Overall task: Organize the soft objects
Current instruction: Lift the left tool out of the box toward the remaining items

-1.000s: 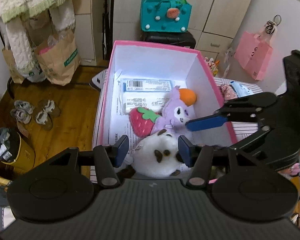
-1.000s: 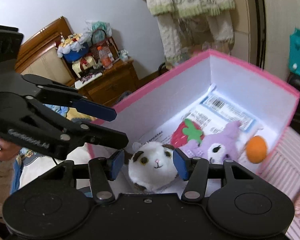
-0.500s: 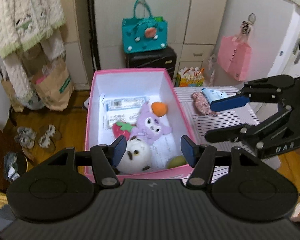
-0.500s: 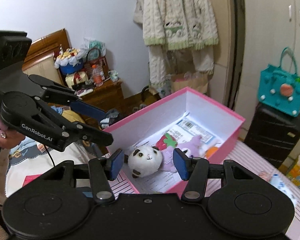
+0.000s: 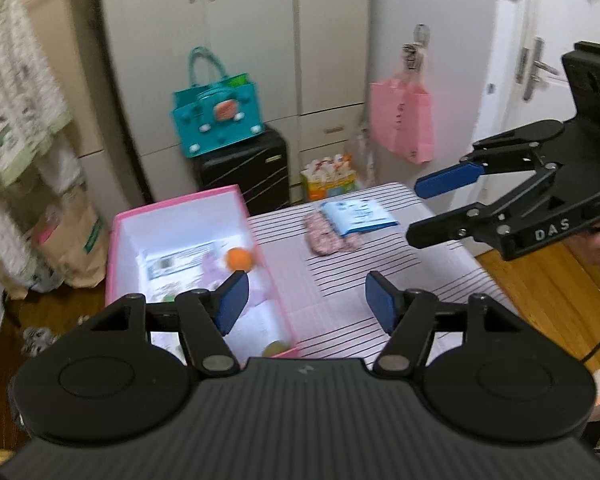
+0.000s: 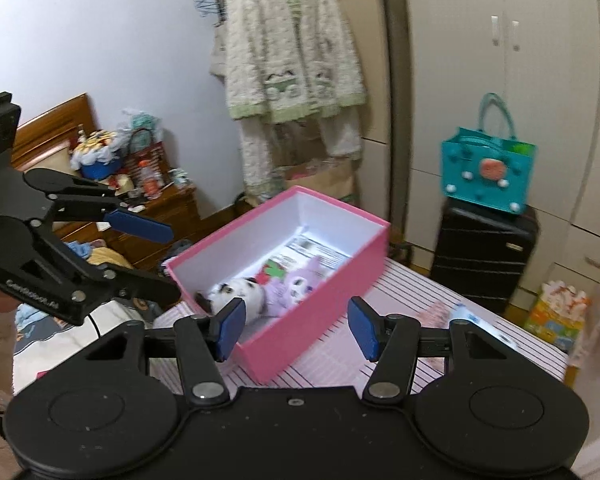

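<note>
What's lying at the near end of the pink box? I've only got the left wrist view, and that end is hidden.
Observer: The right wrist view shows a white plush with dark patches at that end of the pink box.
Operator: Anything beside it?
Observer: A purple plush lies right against it.
Operator: And behind those two?
Observer: A strawberry plush, red with a green top.

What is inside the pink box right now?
The pink box holds a white plush, purple plush, strawberry toy, orange ball and printed papers. Its near wall hides part of the floor.
</note>
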A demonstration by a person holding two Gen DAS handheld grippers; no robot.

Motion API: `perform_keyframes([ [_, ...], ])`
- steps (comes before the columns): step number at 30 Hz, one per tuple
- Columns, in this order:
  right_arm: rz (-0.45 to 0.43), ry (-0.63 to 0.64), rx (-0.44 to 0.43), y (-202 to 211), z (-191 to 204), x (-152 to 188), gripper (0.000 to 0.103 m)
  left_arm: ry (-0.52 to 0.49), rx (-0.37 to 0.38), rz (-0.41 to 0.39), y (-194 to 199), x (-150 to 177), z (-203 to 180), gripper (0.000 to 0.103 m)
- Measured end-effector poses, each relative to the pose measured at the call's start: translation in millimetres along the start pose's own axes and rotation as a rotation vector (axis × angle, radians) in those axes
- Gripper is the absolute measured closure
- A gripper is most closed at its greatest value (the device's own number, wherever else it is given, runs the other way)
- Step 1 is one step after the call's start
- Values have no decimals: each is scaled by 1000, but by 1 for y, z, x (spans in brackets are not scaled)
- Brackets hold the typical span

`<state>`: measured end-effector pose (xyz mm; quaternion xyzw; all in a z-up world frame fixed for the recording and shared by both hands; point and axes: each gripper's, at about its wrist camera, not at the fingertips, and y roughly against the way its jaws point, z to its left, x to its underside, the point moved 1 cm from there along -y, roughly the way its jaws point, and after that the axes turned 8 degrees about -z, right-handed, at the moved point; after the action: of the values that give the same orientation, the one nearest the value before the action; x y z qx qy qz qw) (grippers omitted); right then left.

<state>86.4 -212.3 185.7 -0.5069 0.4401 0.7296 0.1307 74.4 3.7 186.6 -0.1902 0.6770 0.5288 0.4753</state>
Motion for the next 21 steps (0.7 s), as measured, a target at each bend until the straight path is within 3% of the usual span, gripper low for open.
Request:
perform_keyframes([
  [10, -7, -66, 83, 27, -51, 12, 34, 30, 122, -12, -53, -17, -43, 36],
  [17, -49, -118, 104, 18, -97, 28, 27, 87, 158, -106, -82, -21, -52, 28],
  [21, -89, -136, 107, 7, -120, 43, 19, 122, 124, -128, -110, -18, -55, 23],
])
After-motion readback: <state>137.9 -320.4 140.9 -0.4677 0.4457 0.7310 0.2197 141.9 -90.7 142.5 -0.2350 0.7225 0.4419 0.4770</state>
